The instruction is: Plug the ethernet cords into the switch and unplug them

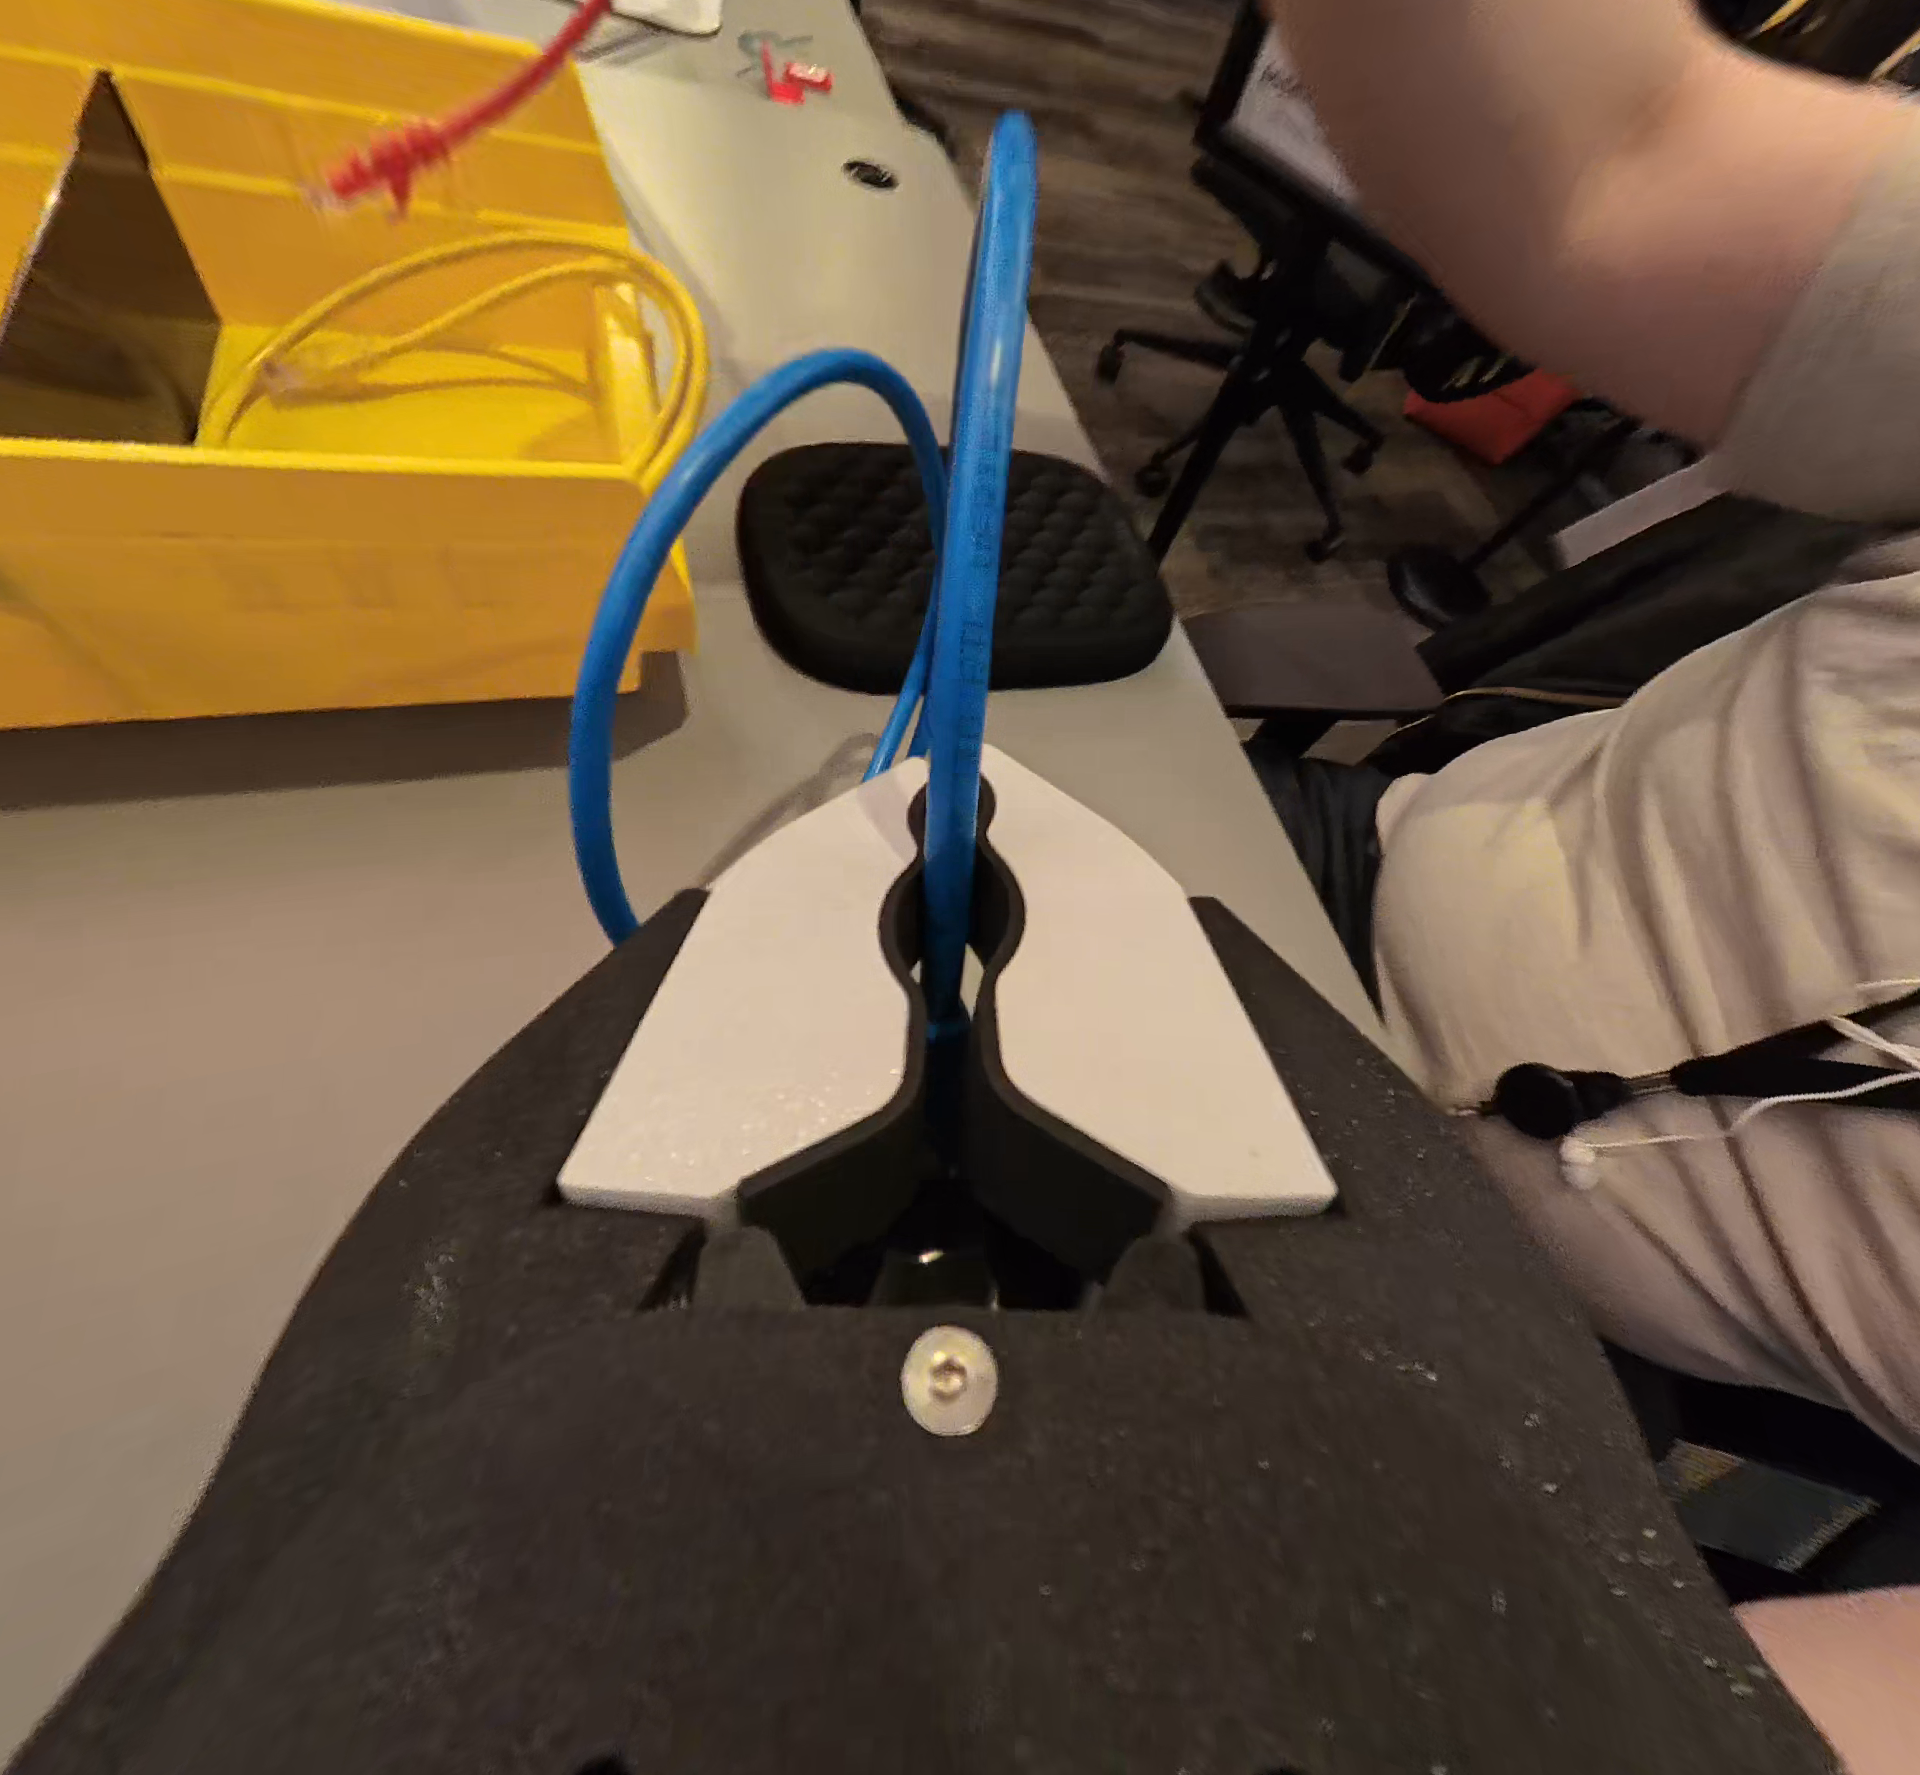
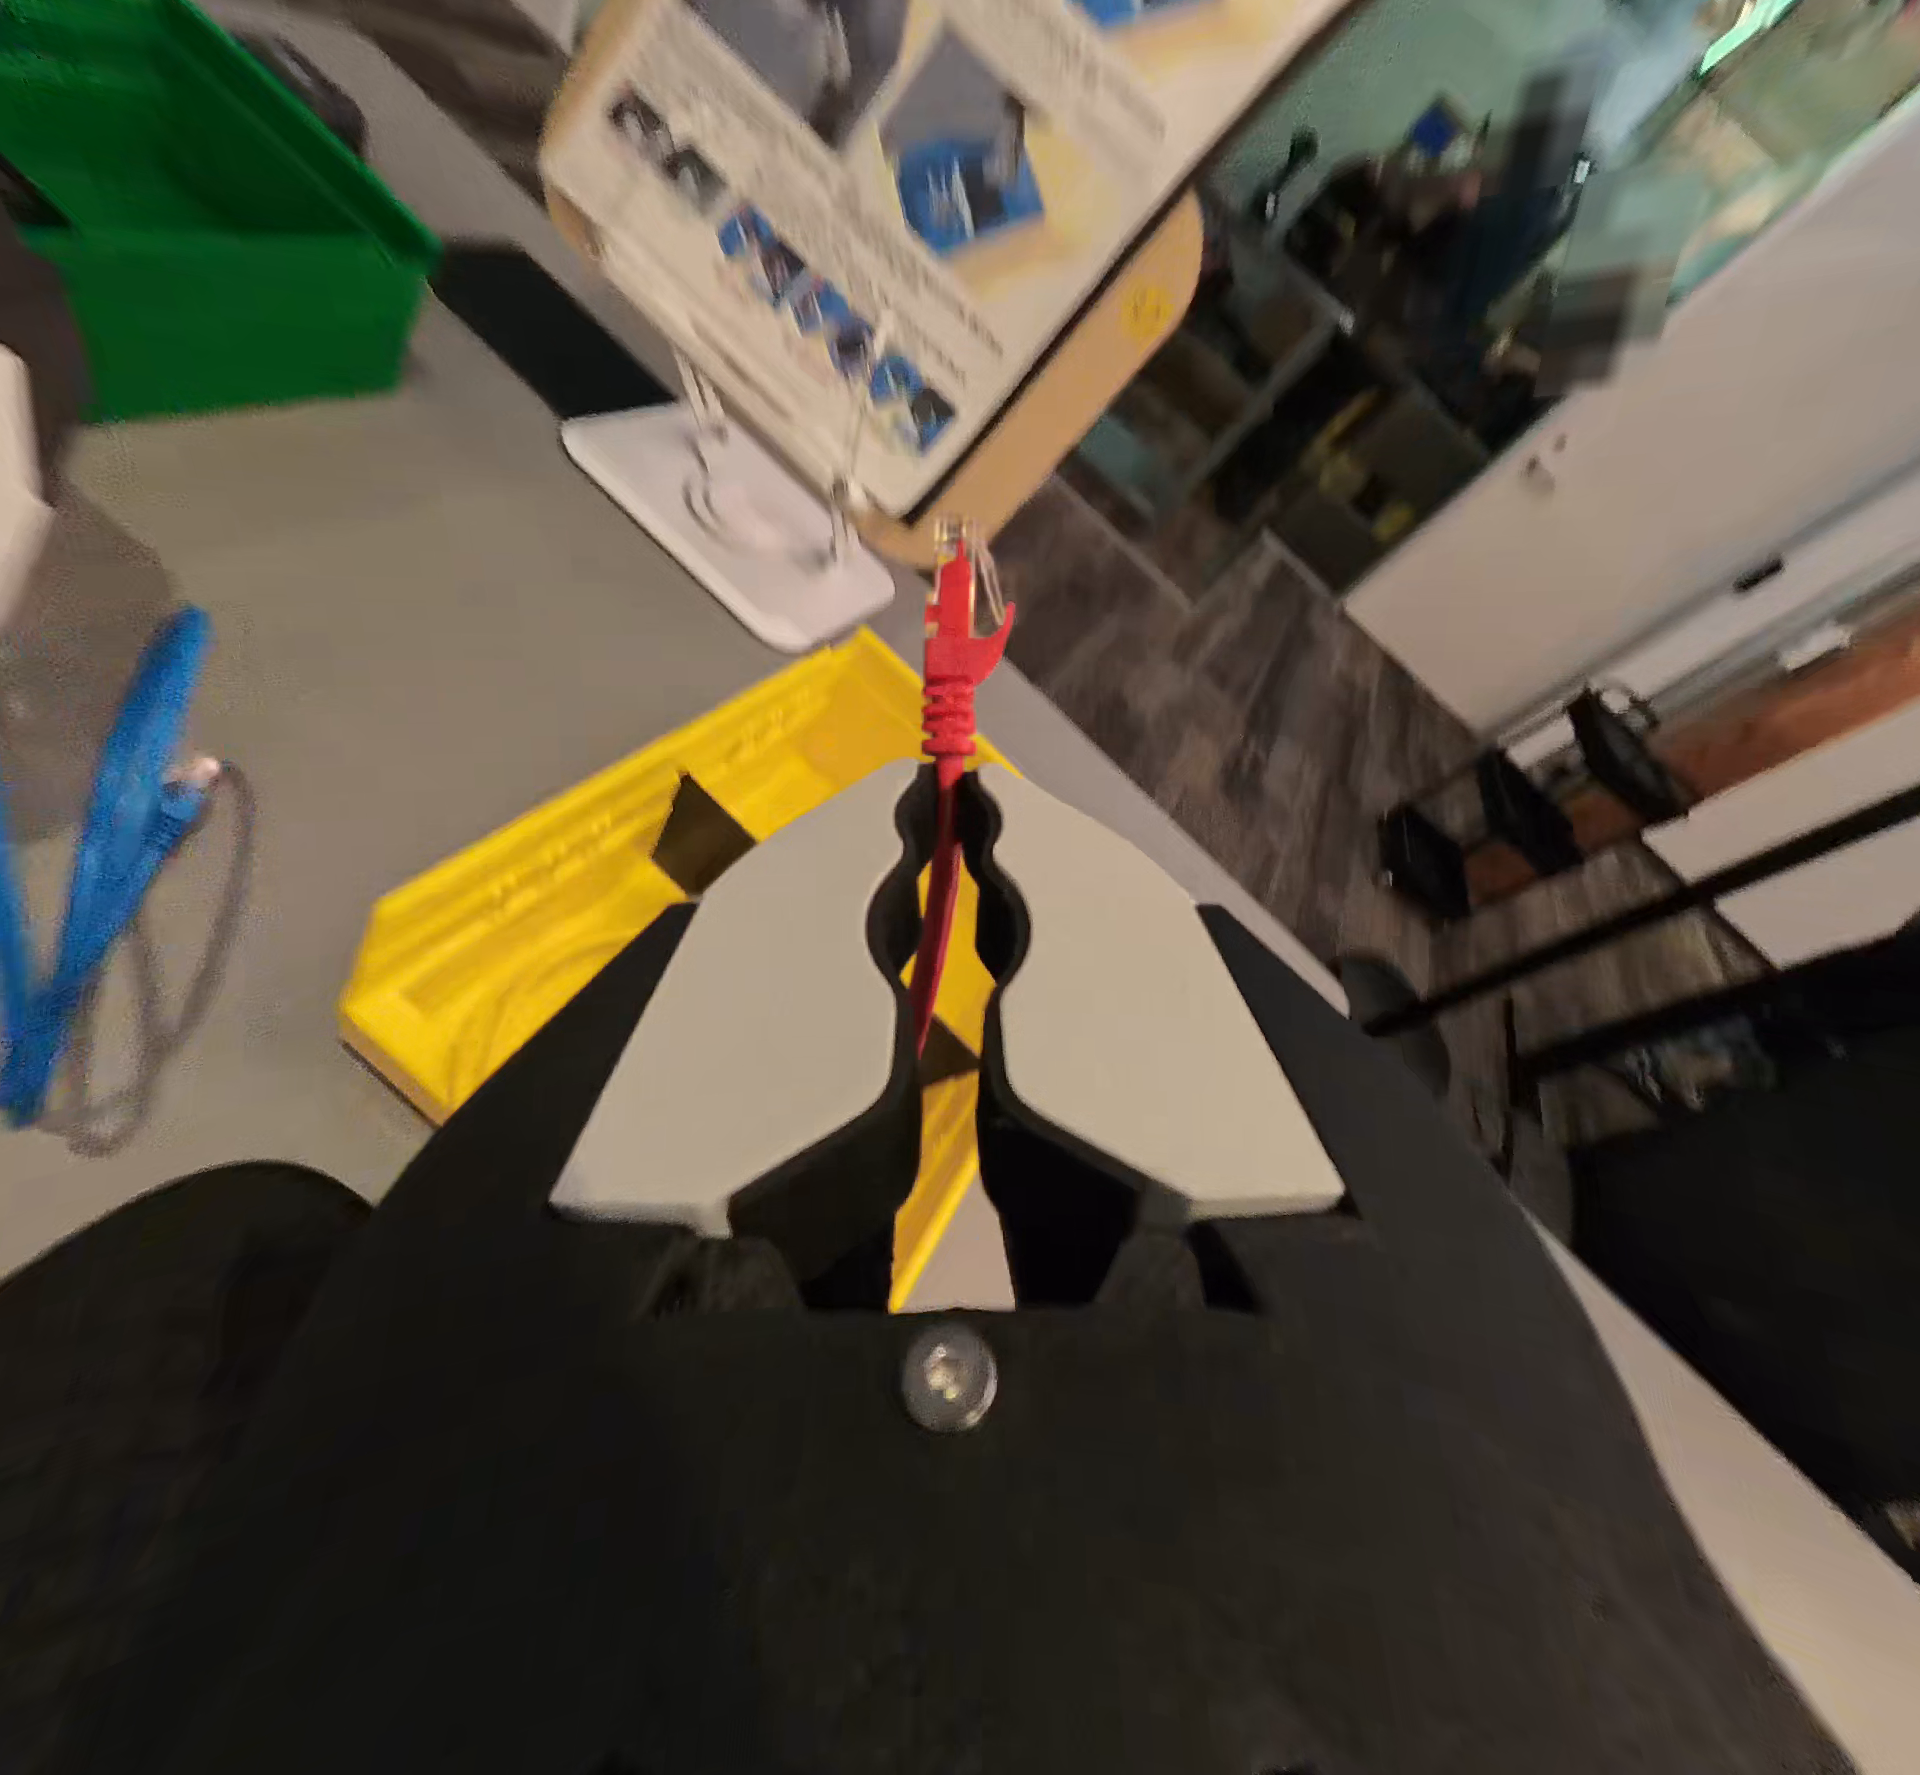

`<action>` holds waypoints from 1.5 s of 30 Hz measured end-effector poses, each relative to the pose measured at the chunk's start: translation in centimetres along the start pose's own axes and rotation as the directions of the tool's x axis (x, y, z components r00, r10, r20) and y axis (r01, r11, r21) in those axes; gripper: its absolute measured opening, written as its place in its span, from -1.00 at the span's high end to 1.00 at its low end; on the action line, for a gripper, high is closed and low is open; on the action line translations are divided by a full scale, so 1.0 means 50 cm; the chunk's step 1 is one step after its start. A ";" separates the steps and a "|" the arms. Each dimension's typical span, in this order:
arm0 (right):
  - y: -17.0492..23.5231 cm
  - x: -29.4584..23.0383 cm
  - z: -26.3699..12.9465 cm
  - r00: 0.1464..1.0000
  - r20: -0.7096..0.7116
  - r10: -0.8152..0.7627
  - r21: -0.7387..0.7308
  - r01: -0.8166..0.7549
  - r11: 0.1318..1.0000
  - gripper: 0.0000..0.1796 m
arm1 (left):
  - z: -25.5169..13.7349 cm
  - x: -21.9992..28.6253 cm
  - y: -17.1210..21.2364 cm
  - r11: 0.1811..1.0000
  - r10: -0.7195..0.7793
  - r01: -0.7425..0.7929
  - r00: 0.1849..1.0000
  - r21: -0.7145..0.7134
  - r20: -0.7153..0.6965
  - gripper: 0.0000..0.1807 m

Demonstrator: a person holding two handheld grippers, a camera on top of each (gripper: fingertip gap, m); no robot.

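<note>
Left claw [image 1: 951, 790] was clamped on the blue cord [image 1: 971, 478], which ran up between the fingers and looped back down beside them; its plug wasn't visible from the left wrist cam. Right claw [image 2: 951, 790] was clamped on the red cord [image 2: 951, 686] just behind the boot, w/ the clear plug pointing forward, held up in the air. From the left wrist cam the same red plug hung above the yellow bin [image 1: 312, 530].

That bin sat near the bench's [image 1: 260, 998] far edge, w/ a yellow cord [image 1: 468, 312] coiled inside. A green bin [image 2: 208, 271] stood further along the bench, and a printed card on a white stand [image 2: 883, 167] beside the yellow bin. More blue cable lay on the bench in the right wrist cam, too blurred to say if it was the same cord.

No switch showed in either view. Judging by that, both held plugs were free of any port, so either plugging in hadn't begun or these two were already pulled — can't tell which. The yellow cord in the bin looked untouched or already put away.
</note>
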State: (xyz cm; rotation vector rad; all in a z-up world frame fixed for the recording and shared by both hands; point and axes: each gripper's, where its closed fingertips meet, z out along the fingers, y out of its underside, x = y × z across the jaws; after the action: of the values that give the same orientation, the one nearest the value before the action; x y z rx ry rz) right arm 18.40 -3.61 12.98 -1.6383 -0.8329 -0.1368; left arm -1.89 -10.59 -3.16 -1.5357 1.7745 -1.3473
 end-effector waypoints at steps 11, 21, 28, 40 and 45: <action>0.197 -0.127 0.116 0.963 0.175 -0.204 -0.333 0.253 0.908 0.94 | -0.010 0.012 -0.013 0.998 -0.011 0.014 0.999 0.061 -0.046 1.00; 0.331 -0.298 0.236 0.928 0.340 0.153 -0.534 0.057 0.843 0.80 | -0.031 0.025 -0.025 0.994 -0.034 0.043 0.995 0.103 -0.096 1.00; 0.157 -0.212 0.184 0.927 0.338 0.163 -0.315 -0.052 0.948 0.67 | -0.040 0.020 -0.023 0.992 -0.070 0.078 0.994 0.098 -0.087 1.00; -0.063 -0.430 0.159 0.739 0.558 -0.377 -0.035 0.475 0.879 0.72 | -0.024 -0.018 0.000 0.992 -0.110 0.111 0.994 0.055 -0.017 1.00; -0.072 -0.438 0.189 0.675 0.455 -0.580 0.005 0.650 0.760 0.94 | -0.030 -0.010 -0.026 0.987 -0.105 0.109 0.994 0.117 -0.039 1.00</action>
State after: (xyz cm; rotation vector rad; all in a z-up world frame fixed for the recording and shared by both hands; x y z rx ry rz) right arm -3.10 -4.70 2.07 -1.4818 -1.7629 -0.3296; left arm -2.30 -9.46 -1.51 -1.5716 1.6190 -1.5097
